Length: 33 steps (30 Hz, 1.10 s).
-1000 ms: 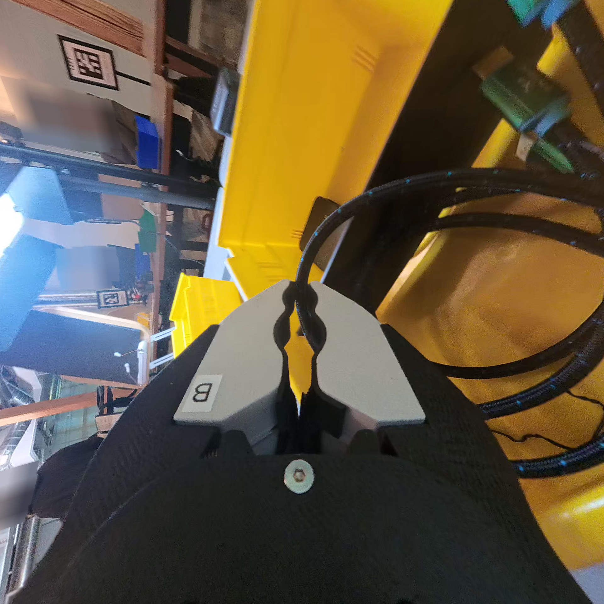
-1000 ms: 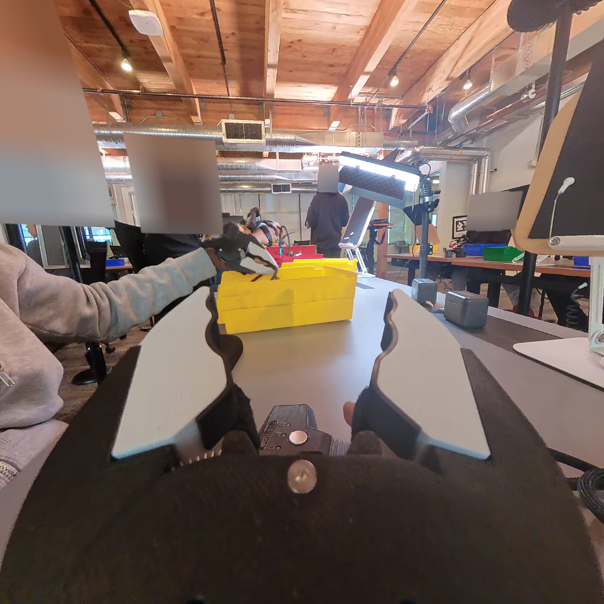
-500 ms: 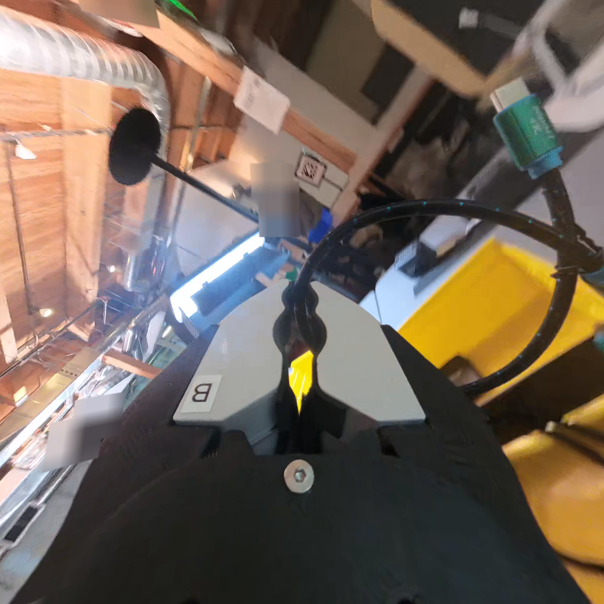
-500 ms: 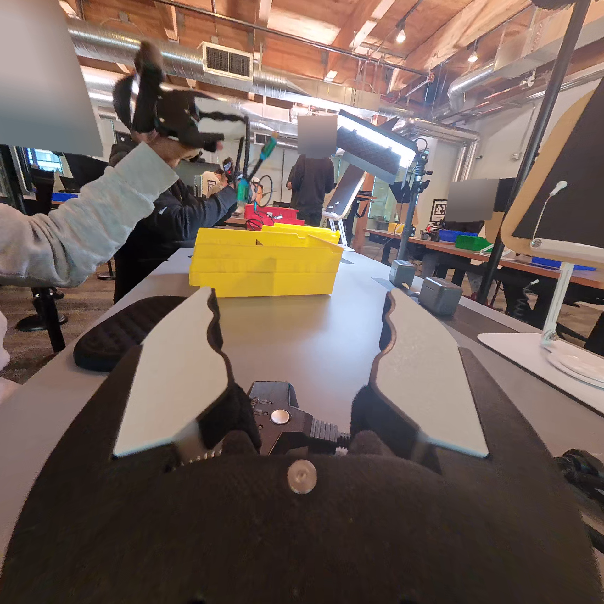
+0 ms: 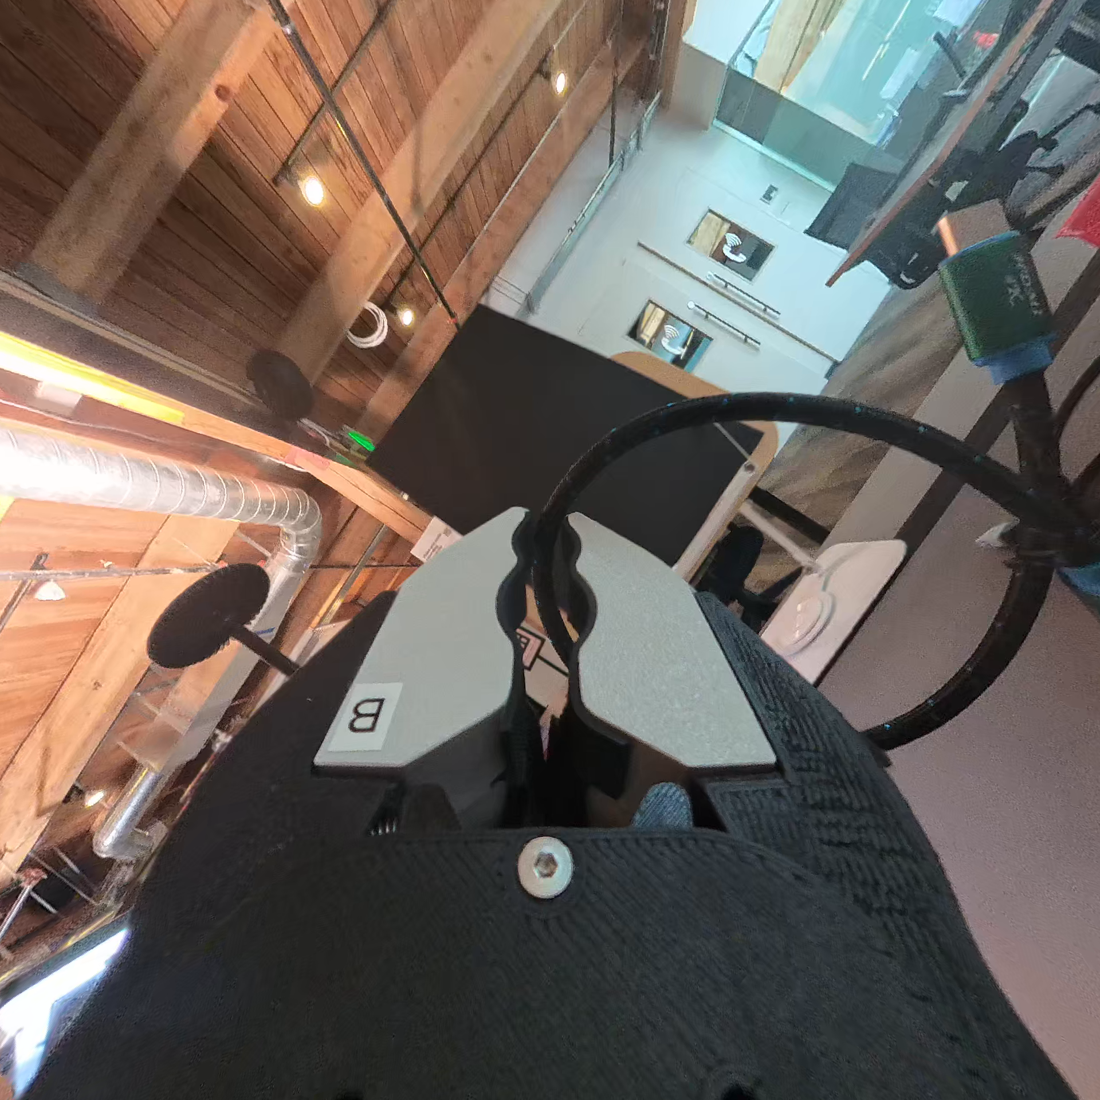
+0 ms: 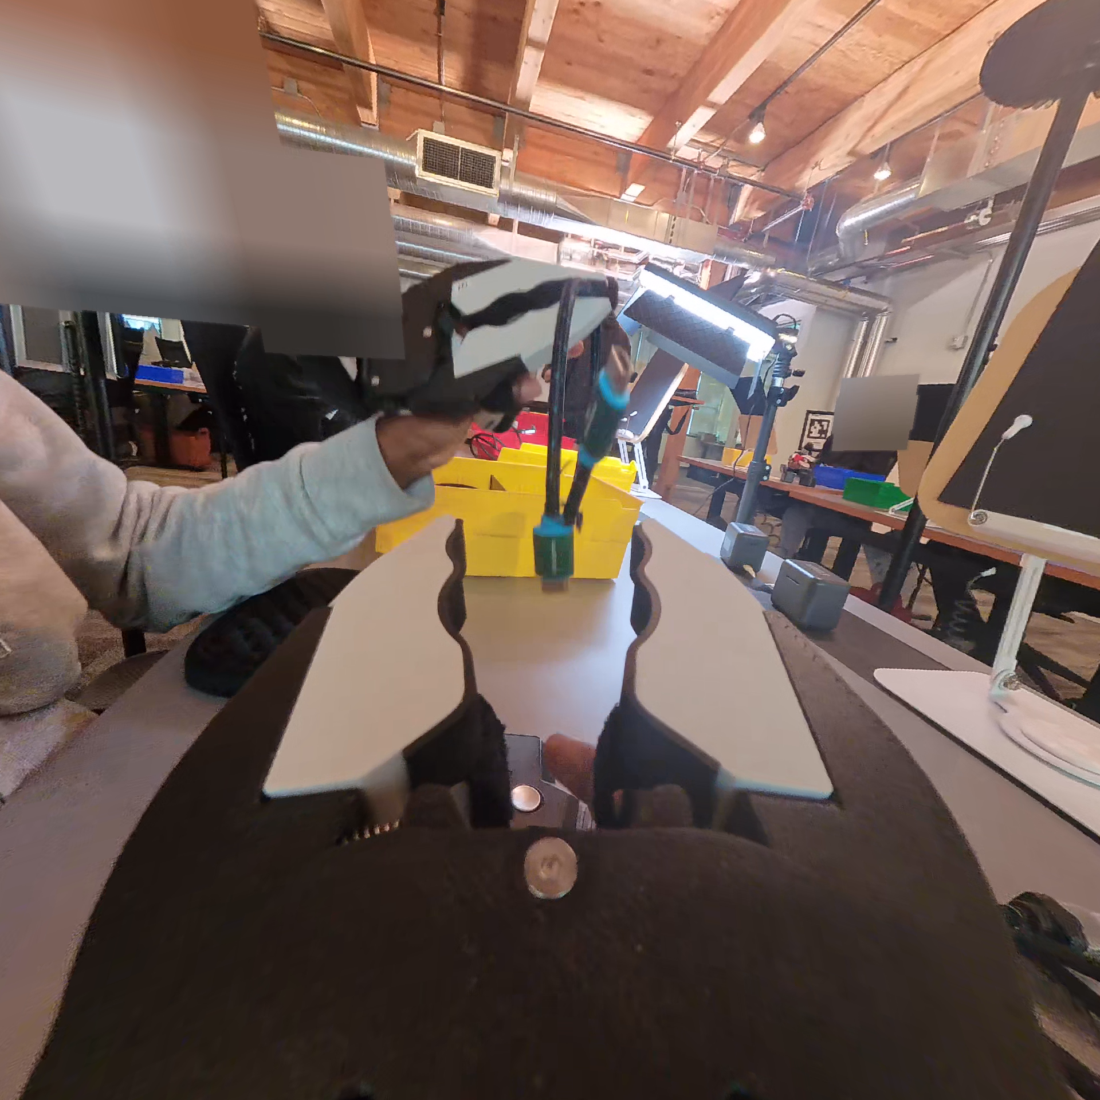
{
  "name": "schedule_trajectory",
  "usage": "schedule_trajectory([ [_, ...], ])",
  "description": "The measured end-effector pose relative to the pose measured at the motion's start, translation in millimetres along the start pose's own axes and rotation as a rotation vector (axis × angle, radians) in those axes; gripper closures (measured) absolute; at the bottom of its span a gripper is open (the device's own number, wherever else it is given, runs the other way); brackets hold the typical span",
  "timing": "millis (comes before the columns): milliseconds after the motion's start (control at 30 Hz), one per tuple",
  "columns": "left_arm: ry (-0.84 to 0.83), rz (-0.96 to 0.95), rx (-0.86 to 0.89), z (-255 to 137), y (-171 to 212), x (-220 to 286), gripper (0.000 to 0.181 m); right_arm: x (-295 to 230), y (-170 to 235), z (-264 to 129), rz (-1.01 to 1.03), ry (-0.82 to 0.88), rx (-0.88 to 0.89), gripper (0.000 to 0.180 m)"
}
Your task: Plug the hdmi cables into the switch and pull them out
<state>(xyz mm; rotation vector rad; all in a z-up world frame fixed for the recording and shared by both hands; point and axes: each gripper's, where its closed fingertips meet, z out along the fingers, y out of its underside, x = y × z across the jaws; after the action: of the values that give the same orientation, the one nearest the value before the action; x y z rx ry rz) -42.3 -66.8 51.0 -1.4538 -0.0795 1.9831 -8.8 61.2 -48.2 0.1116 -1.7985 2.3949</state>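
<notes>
The left claw (image 5: 544, 524) is clamped on one black braided hdmi cable (image 5: 774, 416) with two green plugs (image 6: 553, 550), held above the grey bench (image 6: 547, 649). The right claw (image 6: 544, 536) gapes wide, holding nothing, before one yellow bin (image 6: 500, 536).

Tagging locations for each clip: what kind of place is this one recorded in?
Probably a shared workshop or lab in a converted industrial loft: exposed wooden ceiling beams with silver metal air ducts, long grey worktables carrying yellow plastic parts bins, and a studio light panel on a stand.
</notes>
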Motion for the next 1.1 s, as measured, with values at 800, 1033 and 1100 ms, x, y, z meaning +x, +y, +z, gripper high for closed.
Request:
schedule_trajectory([
  [800, 0.181, -0.006, 0.092, -2, -2, 77, 0.173, -7, 35, 1, 0.03, -0.052, -0.27, 0.168],
  [1033, 0.188, -0.027, 0.099, -2, -2, 77, 0.173, -10, 35, 2, 0.02, -0.059, -0.288, 0.169],
  [1100, 0.186, -0.043, 0.104, -2, -2, 76, 0.174, -9, 33, 2, 0.021, -0.051, -0.282, 0.169],
])
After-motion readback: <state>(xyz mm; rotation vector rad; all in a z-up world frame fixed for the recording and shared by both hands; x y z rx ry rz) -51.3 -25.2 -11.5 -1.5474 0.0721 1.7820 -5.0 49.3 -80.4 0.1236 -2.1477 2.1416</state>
